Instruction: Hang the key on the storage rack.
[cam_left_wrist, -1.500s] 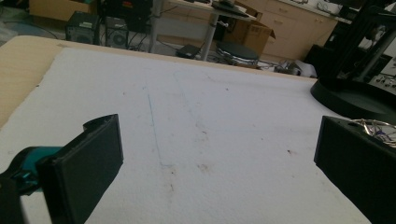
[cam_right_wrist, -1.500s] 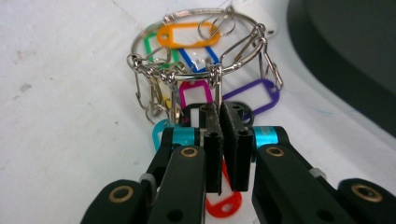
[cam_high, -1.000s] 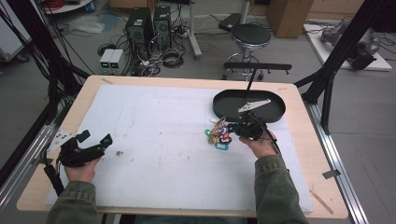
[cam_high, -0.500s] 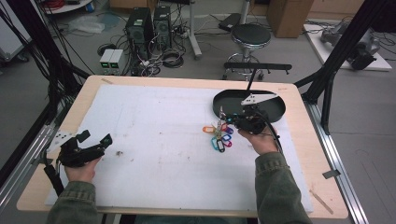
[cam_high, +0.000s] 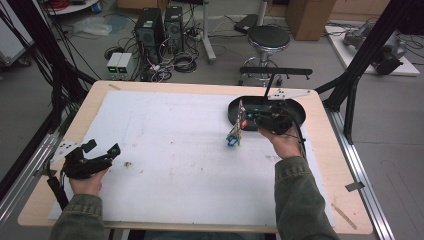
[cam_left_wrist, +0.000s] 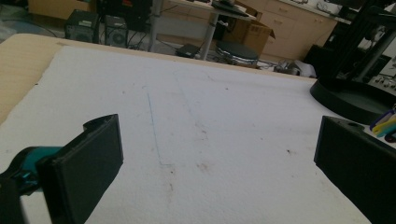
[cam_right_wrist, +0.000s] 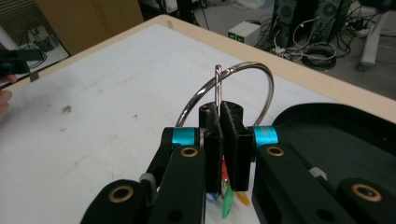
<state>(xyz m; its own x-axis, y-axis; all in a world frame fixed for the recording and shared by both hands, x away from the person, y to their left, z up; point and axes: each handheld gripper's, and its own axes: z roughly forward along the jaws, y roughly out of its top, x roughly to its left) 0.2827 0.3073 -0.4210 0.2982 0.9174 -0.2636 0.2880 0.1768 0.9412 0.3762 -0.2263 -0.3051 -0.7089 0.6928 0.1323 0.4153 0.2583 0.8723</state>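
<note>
Metal wire of the key ring (cam_right_wrist: 227, 91) is pinched between the pads of your right gripper (cam_right_wrist: 219, 109), jaws closed flat on it, so the ring stands on edge with its loop arching up and away from the fingertips. From the high view, the right gripper (cam_high: 252, 119) holds it off the mat, just at the near-left rim of the black tray (cam_high: 296, 109), and the bunch of coloured tags (cam_high: 233, 138) dangles straight down from the ring toward the white mat (cam_high: 165, 145). So the long axis of the whole bundle runs vertical: ring on top, tags below, not touching the mat as far as I can judge.

The tray lies just beyond and to the right of the tags, so it looks like a short carry that way to get there.

Your left gripper (cam_high: 100, 152) rests well apart at the near-left edge of the mat, jaws spread wide on nothing. Your right hand (cam_high: 282, 142) is far nearer.
</note>
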